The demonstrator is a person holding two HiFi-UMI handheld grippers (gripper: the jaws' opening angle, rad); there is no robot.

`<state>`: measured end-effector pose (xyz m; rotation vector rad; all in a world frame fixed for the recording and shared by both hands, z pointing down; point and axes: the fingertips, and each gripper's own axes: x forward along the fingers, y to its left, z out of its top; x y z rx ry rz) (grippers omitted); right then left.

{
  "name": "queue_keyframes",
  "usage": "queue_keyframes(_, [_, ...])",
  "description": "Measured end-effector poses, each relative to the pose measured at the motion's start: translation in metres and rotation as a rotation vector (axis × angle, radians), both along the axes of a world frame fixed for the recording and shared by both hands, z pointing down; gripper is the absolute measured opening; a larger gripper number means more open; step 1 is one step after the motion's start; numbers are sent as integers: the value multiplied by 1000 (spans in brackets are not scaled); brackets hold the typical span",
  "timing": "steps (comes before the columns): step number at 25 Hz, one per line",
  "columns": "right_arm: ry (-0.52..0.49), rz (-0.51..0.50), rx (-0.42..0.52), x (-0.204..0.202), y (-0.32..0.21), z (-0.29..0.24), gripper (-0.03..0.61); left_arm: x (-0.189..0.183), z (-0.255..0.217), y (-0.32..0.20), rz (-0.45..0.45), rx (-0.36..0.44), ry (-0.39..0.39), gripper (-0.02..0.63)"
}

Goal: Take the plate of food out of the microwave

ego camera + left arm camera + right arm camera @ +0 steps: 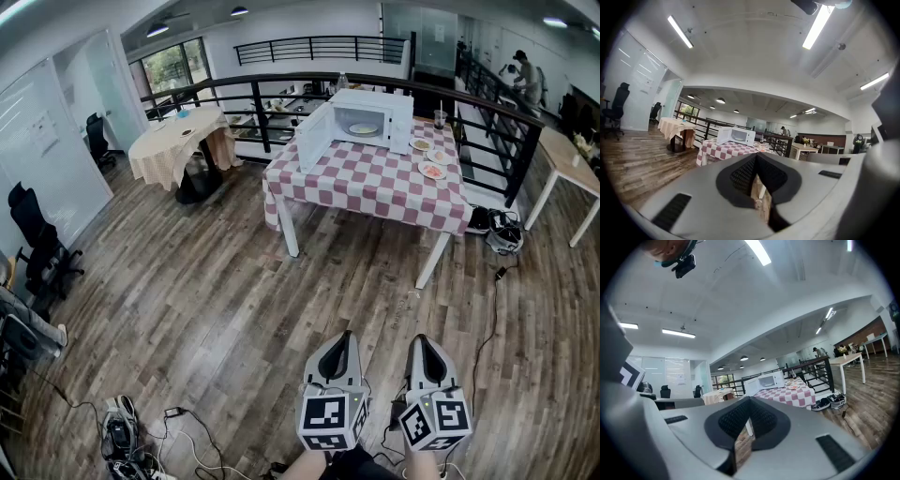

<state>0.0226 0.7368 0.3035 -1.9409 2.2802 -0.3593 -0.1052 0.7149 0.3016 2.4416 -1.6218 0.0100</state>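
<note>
A white microwave (361,120) stands with its door swung open on a table with a red-and-white checked cloth (375,183), far across the room. Inside it lies a plate of food (363,129). The same microwave (736,136) shows small in the left gripper view, and again as the microwave (764,381) in the right gripper view. My left gripper (343,346) and right gripper (421,349) are held low near my body, side by side, both shut with nothing between their jaws, several steps from the table.
Two more plates (427,157) lie on the checked table right of the microwave. A round table with a beige cloth (178,141) stands at the left, a black railing (281,89) behind. Cables and chargers (127,436) lie on the wooden floor; shoes (502,230) sit right of the table.
</note>
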Motion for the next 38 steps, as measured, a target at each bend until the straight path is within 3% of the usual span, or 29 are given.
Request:
queue_keyframes(13, [-9, -11, 7, 2, -13, 3, -11, 6, 3, -12, -1, 1, -9, 12])
queue_keyframes(30, [-27, -20, 5, 51, -43, 21, -9, 44, 19, -40, -30, -22, -22, 12])
queue_keyframes(38, [-38, -9, -17, 54, -71, 35, -9, 50, 32, -72, -19, -46, -30, 12])
